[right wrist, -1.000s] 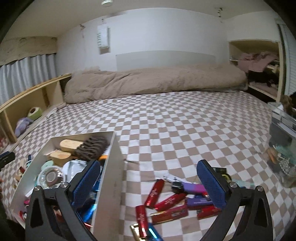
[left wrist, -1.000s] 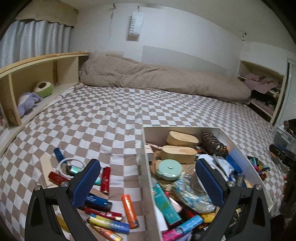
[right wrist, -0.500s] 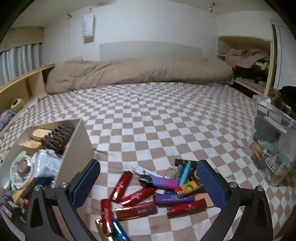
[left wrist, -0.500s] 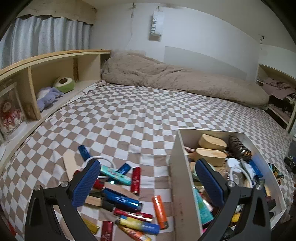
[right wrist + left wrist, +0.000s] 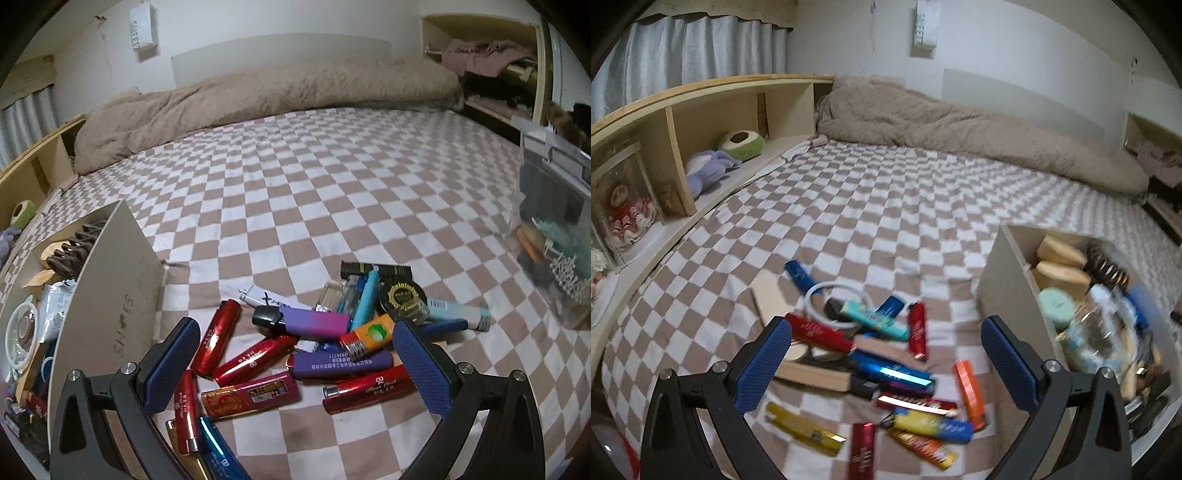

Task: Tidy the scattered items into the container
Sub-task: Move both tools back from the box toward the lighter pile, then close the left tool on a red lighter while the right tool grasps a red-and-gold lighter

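Plainly, left gripper (image 5: 886, 363) and right gripper (image 5: 295, 363) gape wide, holding nothing; box (image 5: 122, 273) wall flanks lighters (image 5: 258, 354).

The box wall (image 5: 110, 295) stands just left of the lighters (image 5: 303, 350).

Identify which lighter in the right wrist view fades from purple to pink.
The black-capped lighter at the pile's centre: its body fades purple to pink, whereas the purple lighter below it is uniformly purple.
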